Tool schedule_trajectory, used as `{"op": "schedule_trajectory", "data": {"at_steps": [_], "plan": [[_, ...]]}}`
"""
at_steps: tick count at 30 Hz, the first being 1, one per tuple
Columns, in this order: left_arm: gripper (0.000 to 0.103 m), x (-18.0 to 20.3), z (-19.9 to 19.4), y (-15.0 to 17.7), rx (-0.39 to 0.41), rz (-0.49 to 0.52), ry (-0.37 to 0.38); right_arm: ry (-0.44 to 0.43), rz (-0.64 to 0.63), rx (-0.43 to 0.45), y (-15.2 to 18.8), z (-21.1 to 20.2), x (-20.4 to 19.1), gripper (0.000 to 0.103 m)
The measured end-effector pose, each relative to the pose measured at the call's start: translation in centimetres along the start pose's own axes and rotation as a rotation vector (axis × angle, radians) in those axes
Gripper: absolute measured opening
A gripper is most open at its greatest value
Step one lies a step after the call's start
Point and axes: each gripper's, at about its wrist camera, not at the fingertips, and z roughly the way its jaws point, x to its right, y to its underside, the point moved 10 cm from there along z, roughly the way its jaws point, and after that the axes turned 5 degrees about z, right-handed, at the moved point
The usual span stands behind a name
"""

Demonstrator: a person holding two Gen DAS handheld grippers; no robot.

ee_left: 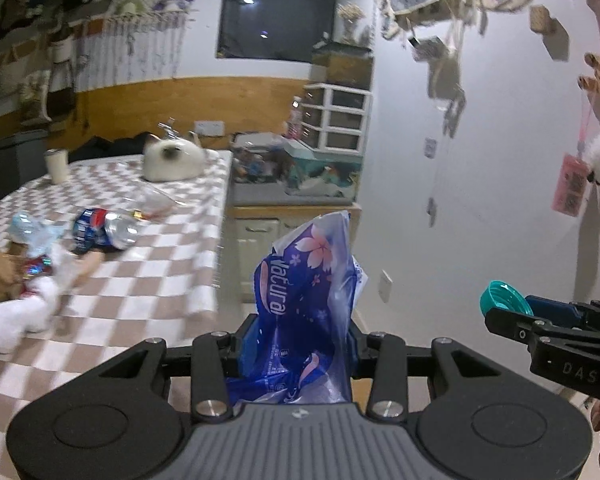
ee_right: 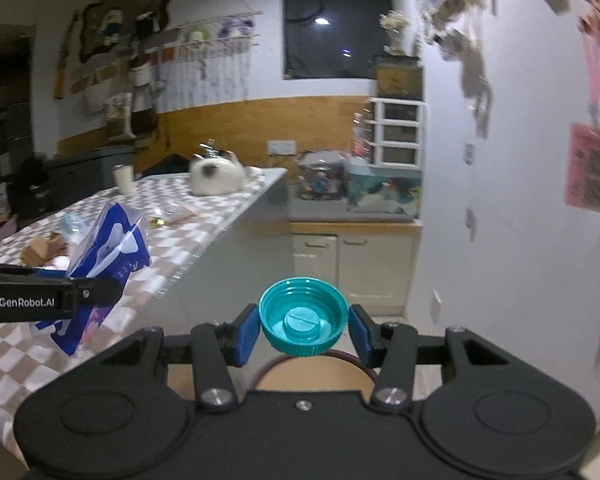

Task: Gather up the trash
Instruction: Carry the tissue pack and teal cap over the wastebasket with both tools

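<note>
Blue plastic wrapper (ee_left: pixel 300 304) is pinched in the left gripper (ee_left: pixel 296 344), off the checked table (ee_left: pixel 148 288); a teal cap (ee_right: pixel 303 316) is clamped by its rim in the right gripper (ee_right: pixel 303 330). That rim hold looks shallow, so the cap could be flicked out mid-carry.

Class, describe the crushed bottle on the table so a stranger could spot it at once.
Find the checkered table on the left. Among the litter near its left side lies the crushed plastic bottle, on its side. Its blue label and clear crumpled body set it apart from the white tissue and brown paper beside it.
</note>
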Motion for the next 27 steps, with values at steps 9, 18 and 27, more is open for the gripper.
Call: {"op": "schedule_trajectory", "data": {"at_steps": [9, 18, 27], "plan": [[0.042, 4.8, 4.7, 0.9, -0.066, 0.016, 0.061, 0.062, 0.067, -0.05, 2.0, 1.4, 5.5, 0.049], [0.042, 7.0, 10.6, 3.6, -0.165, -0.009, 0.087, 0.075, 0.133, -0.119, 5.4, 4.1, 8.7, 0.049], [0.041, 7.2, 18.5, 7.3, -0.28, -0.056, 0.095, 0.082, 0.183, -0.23, 8.3, 9.2, 10.5, 0.049]]}}
